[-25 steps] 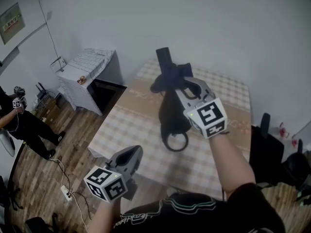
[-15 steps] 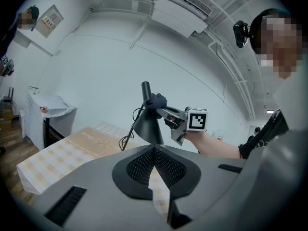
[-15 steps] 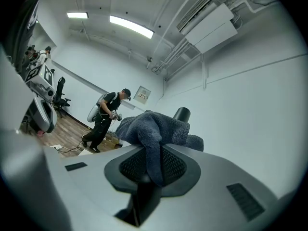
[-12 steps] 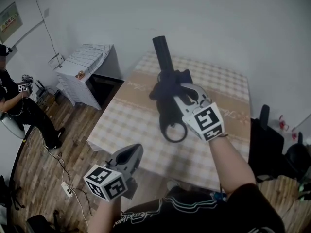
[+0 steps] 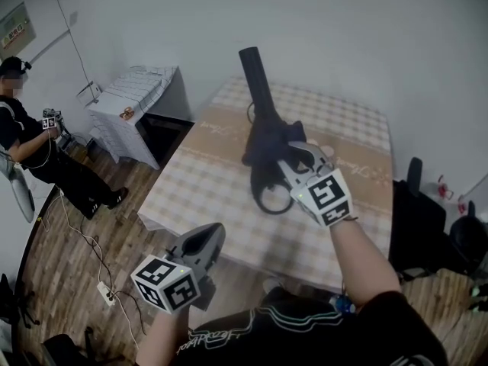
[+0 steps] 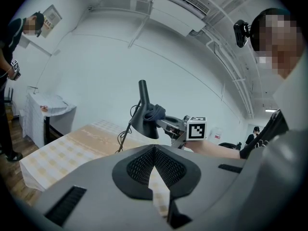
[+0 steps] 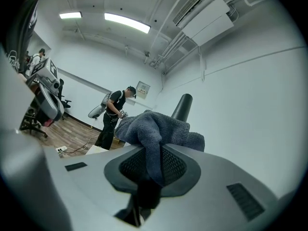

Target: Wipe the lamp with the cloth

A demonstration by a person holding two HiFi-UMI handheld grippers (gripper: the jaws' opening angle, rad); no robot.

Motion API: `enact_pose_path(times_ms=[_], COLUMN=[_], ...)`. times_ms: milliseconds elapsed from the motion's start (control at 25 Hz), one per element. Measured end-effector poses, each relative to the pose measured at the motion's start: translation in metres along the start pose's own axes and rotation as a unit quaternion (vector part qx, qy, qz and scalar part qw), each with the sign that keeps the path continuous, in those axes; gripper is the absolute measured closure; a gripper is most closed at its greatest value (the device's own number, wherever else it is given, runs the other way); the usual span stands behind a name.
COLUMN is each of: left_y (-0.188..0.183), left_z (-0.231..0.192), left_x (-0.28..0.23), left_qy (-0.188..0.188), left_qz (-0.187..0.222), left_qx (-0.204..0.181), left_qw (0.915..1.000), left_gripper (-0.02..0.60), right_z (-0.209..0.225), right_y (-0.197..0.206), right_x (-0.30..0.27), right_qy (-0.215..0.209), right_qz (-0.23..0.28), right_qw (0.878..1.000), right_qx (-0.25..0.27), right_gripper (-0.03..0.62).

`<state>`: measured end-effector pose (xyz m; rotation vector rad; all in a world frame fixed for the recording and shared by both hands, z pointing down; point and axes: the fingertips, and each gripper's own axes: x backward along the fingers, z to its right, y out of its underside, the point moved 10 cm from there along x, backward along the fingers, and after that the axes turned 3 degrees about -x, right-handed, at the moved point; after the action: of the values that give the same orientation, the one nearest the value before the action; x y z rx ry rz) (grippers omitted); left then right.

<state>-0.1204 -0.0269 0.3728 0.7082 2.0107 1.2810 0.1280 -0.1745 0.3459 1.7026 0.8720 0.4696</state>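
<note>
Head view: the lamp (image 5: 259, 105) is set on the worktop (image 5: 221, 197), its middle touched by the cloth (image 5: 284, 134) clamped in the right tool (image 5: 290, 152). Wiping is judged underway, with much left undone. The left tool (image 5: 200, 244) is held closed, empty, well apart.

Grey left gripper (image 5: 207, 239) and right gripper (image 5: 284, 152) bear black-and-white marker cubes (image 5: 326, 196).

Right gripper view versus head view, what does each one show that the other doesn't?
Only the right gripper view: the right gripper with jaws clamped on the grey cloth, plus ceiling lights. Only the head view: the left gripper held low, off the table, and the ring base of the lamp. Both: the lamp's arm, the cloth and a standing person.
</note>
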Motion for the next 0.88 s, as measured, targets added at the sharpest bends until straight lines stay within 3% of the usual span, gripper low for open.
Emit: enact_pose_path(times_ms=[440,720,880], left_y=[0.014,0.018,0.013], left_z=[0.009,0.006,0.001], left_x=[0.015,0.020,0.017], left_qy=[0.002,0.001,0.002], left_qz=[-0.006,-0.005,-0.002], left_qx=[0.000,0.004,0.001], left_qw=[1.0000,1.0000,1.0000], left_gripper=[0.581,0.581,0.581], right_z=[-0.019,-0.026,-0.024], right_y=[0.035,0.054,0.041], right_x=[0.025,0.049,0.064], right_qy=[0.001,-0.037,-0.052], right_qz=[-0.027,-0.079,-0.064], right_qw=[0.999,0.994,0.992], right_qx=[-0.028,-0.059,-0.097], right_gripper=[0.533,0.533,0.533])
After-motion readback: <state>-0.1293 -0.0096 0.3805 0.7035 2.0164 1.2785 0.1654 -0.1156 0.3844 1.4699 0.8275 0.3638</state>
